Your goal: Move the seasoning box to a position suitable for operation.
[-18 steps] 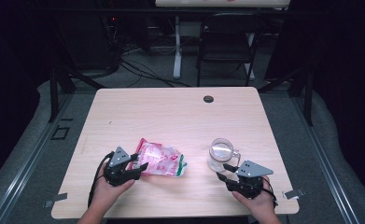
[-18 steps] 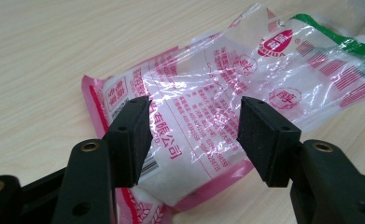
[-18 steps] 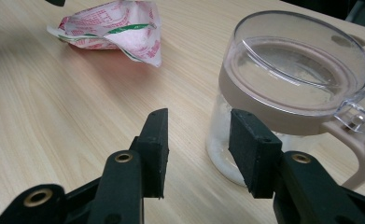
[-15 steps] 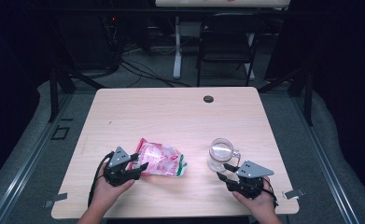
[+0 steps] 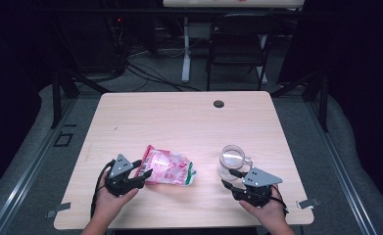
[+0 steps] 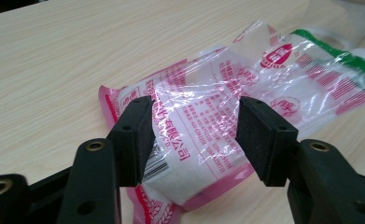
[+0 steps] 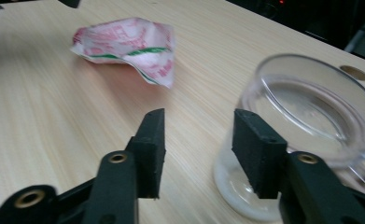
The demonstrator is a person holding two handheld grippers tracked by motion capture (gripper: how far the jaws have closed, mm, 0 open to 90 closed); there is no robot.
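Wooden desk (image 5: 179, 117), dark room; pink plastic bag (image 5: 168, 168) lies near front edge, its end between the spread left claw (image 5: 144, 169), unpinched; right claw (image 5: 229, 177) spread beside glass cup (image 5: 232, 160).

High view: fixed above the near edge, facing forward and down; whole table (image 5: 179, 122) seen from far.
Left gripper view: low over the tabletop, close on the pink bag (image 6: 208, 126).
Right gripper view: low, close beside the glass cup (image 7: 306, 126); bag farther off.
Shared: bag across all three; cup in two.
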